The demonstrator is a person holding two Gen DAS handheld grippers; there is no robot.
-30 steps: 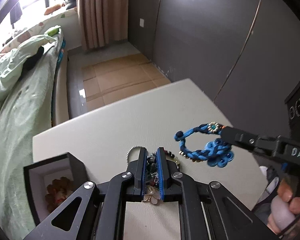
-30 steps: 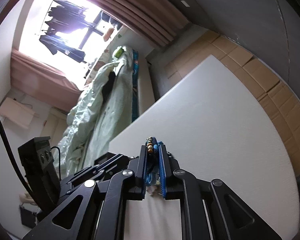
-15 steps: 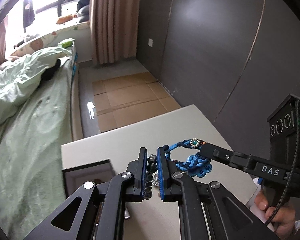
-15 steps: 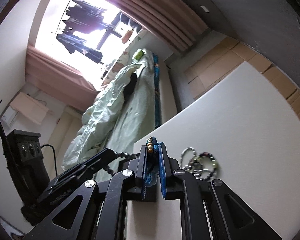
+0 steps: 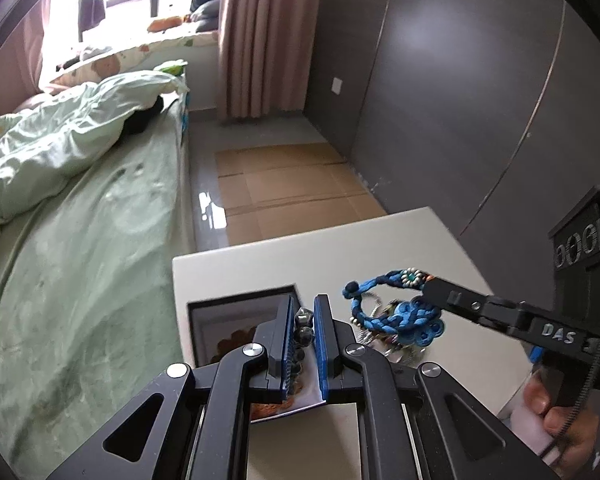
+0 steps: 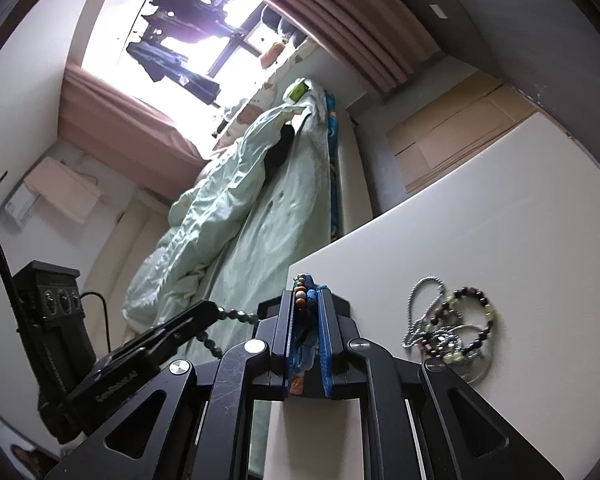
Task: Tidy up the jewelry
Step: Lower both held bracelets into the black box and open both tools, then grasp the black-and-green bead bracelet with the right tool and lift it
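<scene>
The left gripper (image 5: 303,320) has its jaws clamped on a dark beaded bracelet (image 5: 303,330), held in the air over the open black jewelry box (image 5: 236,312) at the near-left corner of the white counter (image 5: 340,252). The right gripper (image 6: 309,312) has its jaws clamped on a blue braided cord bracelet (image 5: 396,312), also lifted clear of the counter, just right of the box. A tangle of remaining jewelry (image 6: 448,328), a silver chain and mixed bead bracelets, lies on the counter beneath it.

The main risk is the dark beads. Only a short run sits between the pads, and the rest of the strand hangs loose to the side in the right wrist view; round beads could roll out of the grip and fall past the box, which stands close to the counter edge beside the bed (image 5: 80,240). The blue bracelet's loop dangles near the tangle, so lowering it carelessly could snag the chain and drag the pile. With both grippers crowding the box, they could also knock each other or nudge it off the edge.
</scene>
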